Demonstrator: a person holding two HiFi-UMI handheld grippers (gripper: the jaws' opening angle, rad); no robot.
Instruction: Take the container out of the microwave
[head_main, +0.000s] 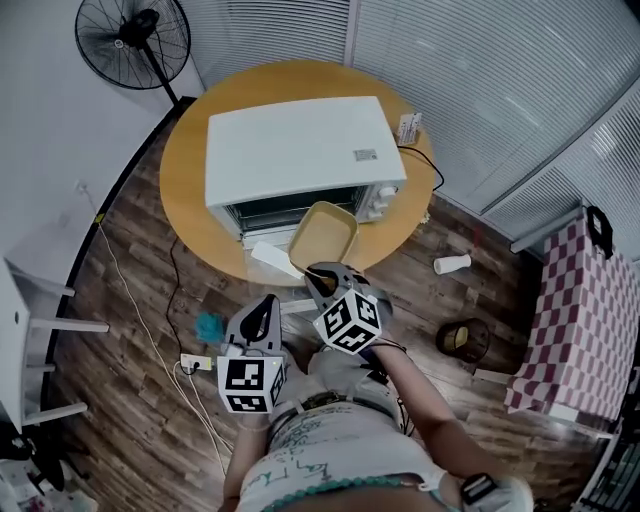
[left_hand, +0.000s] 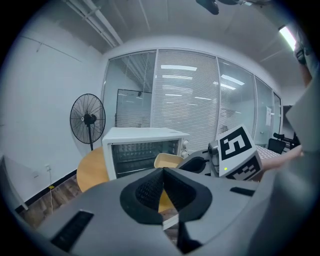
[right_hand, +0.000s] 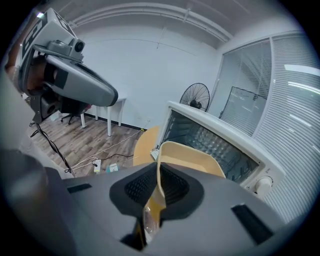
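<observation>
R claw (right_hand: 159, 176) pinched shut on near rim of yellow container (right_hand: 192, 157). Container sticks out ahead of claw, in air, just in front of microwave (head_main: 300, 150) mouth. Door (head_main: 275, 258) open, hangs down under container, near claw tip. L claw (left_hand: 162, 172) shut, nothing in it, beside R claw, apart from container.

Done, I think: door open, container grabbed, out or nearly out.

Left to do: bring it fully clear, put it down, maybe on table (head_main: 185, 190).

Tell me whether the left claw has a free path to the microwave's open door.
Likely yes: the door lies just ahead of the left claw with nothing between; the container in the right claw sits aside.
</observation>
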